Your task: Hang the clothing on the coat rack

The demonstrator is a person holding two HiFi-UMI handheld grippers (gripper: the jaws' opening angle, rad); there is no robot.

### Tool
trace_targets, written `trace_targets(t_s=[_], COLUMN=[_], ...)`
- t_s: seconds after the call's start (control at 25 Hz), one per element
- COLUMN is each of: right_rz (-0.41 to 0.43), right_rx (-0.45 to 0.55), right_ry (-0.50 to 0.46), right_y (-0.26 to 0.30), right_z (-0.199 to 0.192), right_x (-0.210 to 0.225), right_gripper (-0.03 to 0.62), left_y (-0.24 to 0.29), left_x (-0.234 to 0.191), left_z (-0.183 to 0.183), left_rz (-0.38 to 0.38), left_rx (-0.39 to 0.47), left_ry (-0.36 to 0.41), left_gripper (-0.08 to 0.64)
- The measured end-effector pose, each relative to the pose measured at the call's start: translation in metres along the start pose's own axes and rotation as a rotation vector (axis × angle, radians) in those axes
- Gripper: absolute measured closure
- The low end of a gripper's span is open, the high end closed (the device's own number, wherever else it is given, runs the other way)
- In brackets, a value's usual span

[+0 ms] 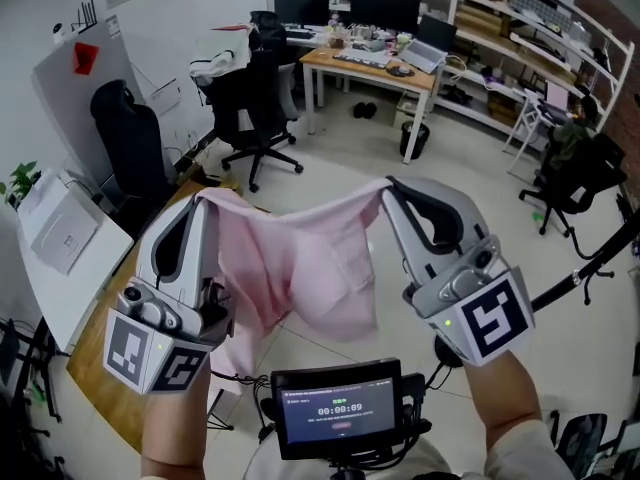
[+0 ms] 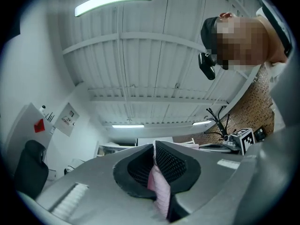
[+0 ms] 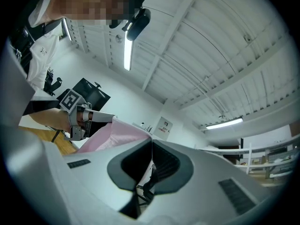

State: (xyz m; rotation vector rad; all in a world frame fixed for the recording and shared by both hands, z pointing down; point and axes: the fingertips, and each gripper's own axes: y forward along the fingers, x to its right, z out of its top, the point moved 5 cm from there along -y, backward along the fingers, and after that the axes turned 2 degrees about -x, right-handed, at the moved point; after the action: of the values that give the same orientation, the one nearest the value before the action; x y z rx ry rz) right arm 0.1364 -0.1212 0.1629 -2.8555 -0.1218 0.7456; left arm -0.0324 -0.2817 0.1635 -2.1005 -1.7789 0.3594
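- Pink clothing [image 1: 300,253] is held up in the air between the two grippers, above a pale tiled floor [image 1: 455,193]
- One upper edge of the garment is stretched from tool to tool, sagging slightly in the middle, while the rest hangs down in loose folds
- The left gripper [image 1: 205,200] is closed on the garment's left end; in the left gripper view a fold of pink fabric is seen pinched between the ribbed black pads [image 2: 171,163], with the jaws together on it
- The right gripper [image 1: 388,190] is clamped on the other end; in the right gripper view the jaws are seen pressed together at their tips, where the pink cloth is caught and from where it runs off to the left
- Both tools are pointed away from the person and tilted upward, well apart from each other
- A small screen [image 1: 340,408] is seen at the lower edge of the head view, below the hanging cloth
- A black office chair [image 1: 250,108] and a wooden desk [image 1: 370,68] are placed farther back in the room, with white shelves [image 1: 520,28] along the far right
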Motion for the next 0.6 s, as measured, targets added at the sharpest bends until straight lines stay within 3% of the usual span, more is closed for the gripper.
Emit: trace_targets(t_s=[0.6], right_rz=[-0.101], right_rx=[-0.032], right_ry=[-0.038], right_y=[-0.064], right_z=[-0.006], right_x=[0.06], right_gripper=[0.584], left_y=[0.066], left_x=[0.066], left_z=[-0.023], left_rz=[-0.141], left_rx=[0.02], left_ry=[-0.065], left_gripper=[0.549])
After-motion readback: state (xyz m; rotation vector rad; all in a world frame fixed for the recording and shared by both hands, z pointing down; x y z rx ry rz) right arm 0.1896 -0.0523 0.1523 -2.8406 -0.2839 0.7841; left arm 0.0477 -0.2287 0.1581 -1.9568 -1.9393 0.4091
